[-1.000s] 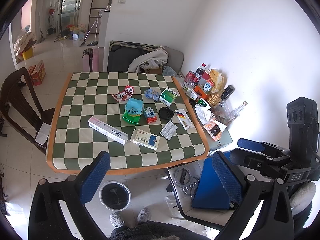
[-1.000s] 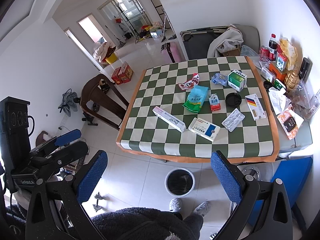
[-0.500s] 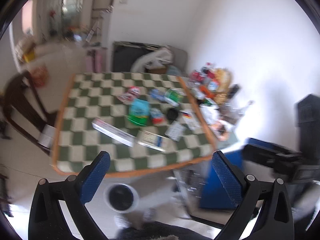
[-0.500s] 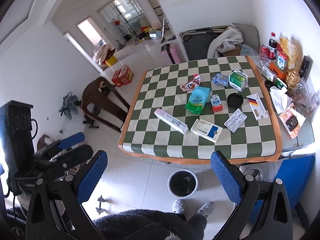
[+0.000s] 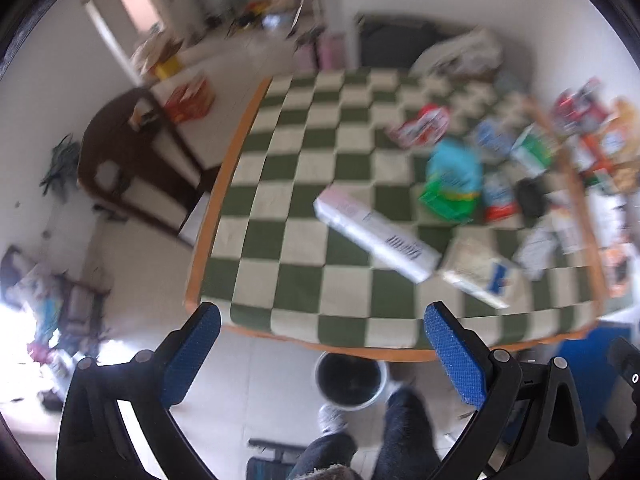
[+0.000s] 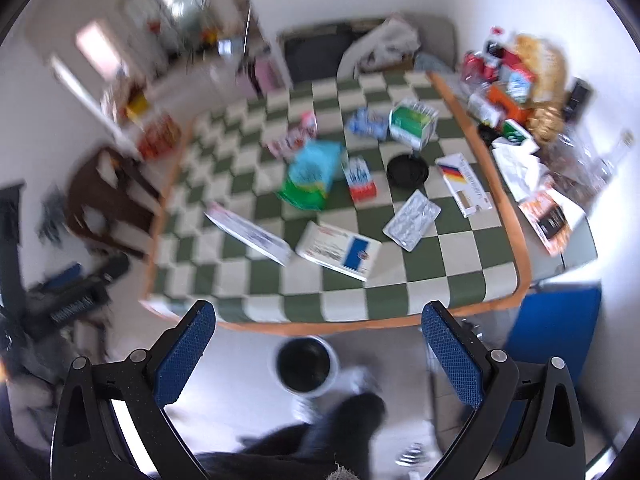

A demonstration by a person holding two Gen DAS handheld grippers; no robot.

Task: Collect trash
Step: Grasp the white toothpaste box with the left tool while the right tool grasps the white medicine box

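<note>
- Trash bin point(image 6: 306, 366) stands below our bench point(image 6: 400, 312); nothing collected.
- Left gripper point(image 5: 320, 354), right gripper point(image 6: 316, 350): both apart, empty.
- Next: approach white-blue box point(image 6: 340, 250).

Home: cluttered checkered table point(image 6: 420, 280), chair point(image 5: 132, 168)

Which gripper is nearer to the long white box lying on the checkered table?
Probably the left. The long white box sits just ahead of the left gripper, looming large. From the right gripper, it lies farther off, towards the left.

matt checkered cloth point(image 6: 420, 272), glossy foil blister pack point(image 6: 412, 220)
</note>
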